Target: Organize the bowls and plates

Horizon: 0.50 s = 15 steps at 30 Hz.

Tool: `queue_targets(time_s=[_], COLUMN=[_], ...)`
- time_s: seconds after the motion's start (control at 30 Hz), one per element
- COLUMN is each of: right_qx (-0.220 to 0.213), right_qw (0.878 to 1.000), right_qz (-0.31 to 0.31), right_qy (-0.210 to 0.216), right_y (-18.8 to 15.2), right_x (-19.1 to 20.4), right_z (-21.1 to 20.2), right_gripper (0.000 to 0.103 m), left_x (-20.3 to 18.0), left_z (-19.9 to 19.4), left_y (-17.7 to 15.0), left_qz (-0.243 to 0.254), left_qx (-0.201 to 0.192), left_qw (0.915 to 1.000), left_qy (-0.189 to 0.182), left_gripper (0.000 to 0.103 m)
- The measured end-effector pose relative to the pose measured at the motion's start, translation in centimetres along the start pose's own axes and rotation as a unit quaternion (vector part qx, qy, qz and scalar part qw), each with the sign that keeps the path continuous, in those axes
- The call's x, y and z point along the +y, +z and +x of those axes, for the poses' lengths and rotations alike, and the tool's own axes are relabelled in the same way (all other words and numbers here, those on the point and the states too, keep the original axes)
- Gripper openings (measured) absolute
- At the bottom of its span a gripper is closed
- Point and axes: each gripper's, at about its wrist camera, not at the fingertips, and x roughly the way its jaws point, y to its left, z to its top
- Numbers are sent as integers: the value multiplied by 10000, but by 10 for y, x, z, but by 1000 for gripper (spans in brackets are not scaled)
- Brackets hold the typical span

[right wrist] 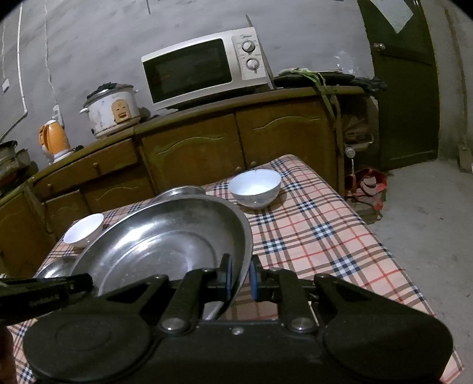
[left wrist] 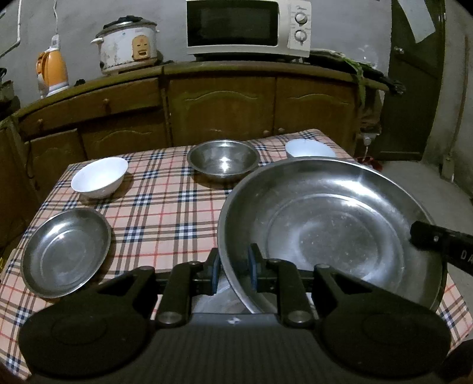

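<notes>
Left gripper (left wrist: pixel 235 271): jaws clamped on the near-left rim of the large steel plate (left wrist: pixel 331 233), blue pads (left wrist: pixel 216 273) on either side of the metal edge.

Right gripper (right wrist: pixel 240 276): jaws clamped on the opposite rim of the same plate, at about 4 o'clock of it in the right wrist view. The plate is tilted and carried between the two grippers above the checked tablecloth (left wrist: pixel 165 206).

Small steel plate (left wrist: pixel 66 254): flat on the cloth, at 9 o'clock of the large plate, well apart from it.

White bowl (left wrist: pixel 99 176): upright, at 10 o'clock, beyond the small plate.

Steel bowl (left wrist: pixel 223 159): upright, at 11 o'clock, near the table's far edge.

Second white bowl (right wrist: pixel 254 187): upright, at 12 o'clock, partly hidden behind the large plate's rim in the left wrist view.

Wooden cabinet (left wrist: pixel 221 109): behind the table, bearing a microwave (left wrist: pixel 248 26), a rice cooker (left wrist: pixel 127 45) and an orange kettle (left wrist: pixel 53 72).
</notes>
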Motion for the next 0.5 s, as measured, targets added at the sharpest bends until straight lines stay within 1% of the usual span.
queue_targets(time_s=[0.5], right_qx=[278], right_qw=[9993], right_qz=[-164], right_qy=[168], right_y=[-18], right_x=[20], right_z=[11], right_gripper=[18], left_x=[22], left_z=[3], left_y=[-16], left_qz=[-92], left_qx=[161], left_qw=[9997], left_qy=[150], left_gripper=[21])
